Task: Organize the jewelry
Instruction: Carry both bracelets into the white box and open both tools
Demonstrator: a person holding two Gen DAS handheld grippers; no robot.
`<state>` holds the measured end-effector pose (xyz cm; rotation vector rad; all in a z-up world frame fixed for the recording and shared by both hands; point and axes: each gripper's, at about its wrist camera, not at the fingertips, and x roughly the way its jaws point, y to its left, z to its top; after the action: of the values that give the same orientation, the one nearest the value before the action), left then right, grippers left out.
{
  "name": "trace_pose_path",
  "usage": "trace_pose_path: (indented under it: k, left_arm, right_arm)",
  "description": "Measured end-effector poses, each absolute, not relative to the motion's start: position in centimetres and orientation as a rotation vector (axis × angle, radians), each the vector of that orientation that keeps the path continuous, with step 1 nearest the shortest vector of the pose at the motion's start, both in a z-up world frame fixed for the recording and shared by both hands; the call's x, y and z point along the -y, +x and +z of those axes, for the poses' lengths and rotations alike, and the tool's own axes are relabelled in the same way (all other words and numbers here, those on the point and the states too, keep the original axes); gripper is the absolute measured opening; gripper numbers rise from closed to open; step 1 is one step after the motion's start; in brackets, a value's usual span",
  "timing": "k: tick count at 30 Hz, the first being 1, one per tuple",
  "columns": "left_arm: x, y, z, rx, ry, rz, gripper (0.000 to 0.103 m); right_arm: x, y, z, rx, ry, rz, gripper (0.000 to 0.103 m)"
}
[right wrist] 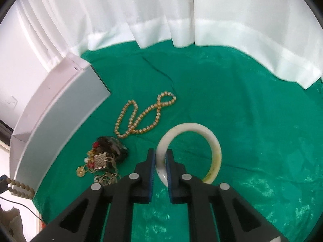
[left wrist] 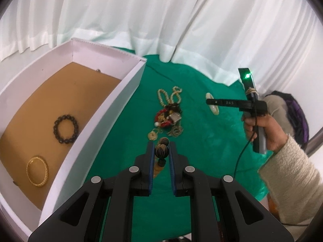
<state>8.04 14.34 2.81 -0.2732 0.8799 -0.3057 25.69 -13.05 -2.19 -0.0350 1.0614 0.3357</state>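
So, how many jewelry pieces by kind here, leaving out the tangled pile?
Bangles: 2, gold bangle in the box, white bangle in the right gripper
Bead bracelets: 2, dark bracelet in the box, wooden bracelet in the left gripper
Necklaces: 1, pearl necklace on the cloth
Total: 5

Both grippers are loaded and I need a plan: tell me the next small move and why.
Probably carry the right gripper, shut on the white bangle, toward the white box. A dark bead bracelet and gold bangle already lie there. The left gripper holds a carved bead string.
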Motion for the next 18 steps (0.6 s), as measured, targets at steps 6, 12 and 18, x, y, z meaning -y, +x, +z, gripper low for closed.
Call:
trace_pose_path:
  k: [6,12,18]
  left_arm:
    - [-15.3,5.8,6.5,-0.812,-0.301,-0.341,0.011]
    - [-18.0,3.4,9.8,-0.74,-0.327,-0.332,0.011]
    - [-22.2,2.5,10.6,-0.72,-0.366,-0.262,0.011]
  right_arm:
    - [12.2,23.6,2.4,-0.992,-0.039,0.389,0.011]
    - [7.9,21.7,6.4,-0.928,-0.067,0.503,0.011]
    - [0.6,19.9,8.4,-0.896,-0.112,0.638,0.011]
